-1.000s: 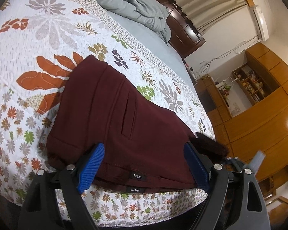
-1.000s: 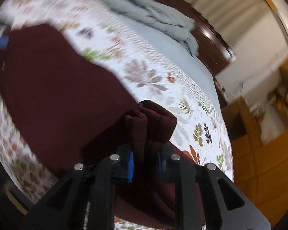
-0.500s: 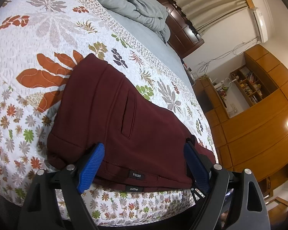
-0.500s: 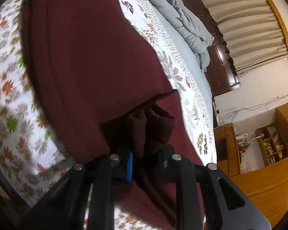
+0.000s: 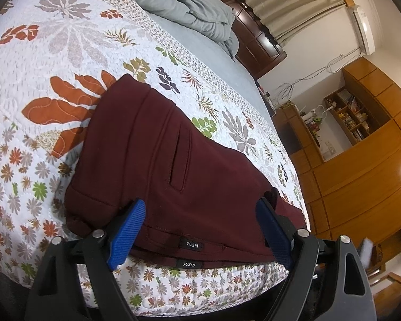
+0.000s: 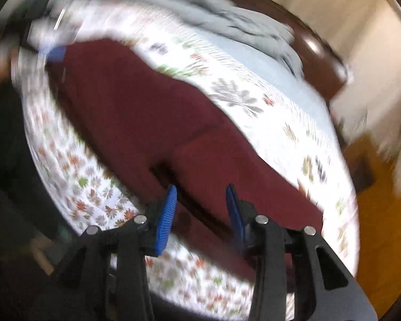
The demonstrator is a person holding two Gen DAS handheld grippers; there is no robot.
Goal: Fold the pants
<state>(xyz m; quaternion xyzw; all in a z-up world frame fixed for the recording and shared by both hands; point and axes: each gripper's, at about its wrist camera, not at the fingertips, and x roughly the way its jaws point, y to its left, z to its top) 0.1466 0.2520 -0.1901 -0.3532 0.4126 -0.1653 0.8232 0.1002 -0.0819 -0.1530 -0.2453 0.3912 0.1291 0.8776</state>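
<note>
Pants (image 5: 173, 165) lie folded near the bed (image 5: 53, 53) edge, waistband nearest. Left claw (image 5: 200, 227) gapes wide over the waistband; right claw (image 6: 200, 208) is parted, empty, above the leg end. Next fold likely wants both corners pinched evenly. Open quilt lies beyond; mattress edge is close.

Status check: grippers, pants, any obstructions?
Left gripper open, over the waistband end. Right gripper open, nothing between its fingers. Maroon pants flat on floral quilt near bed edge. Nothing on the pants; right view blurred.
</note>
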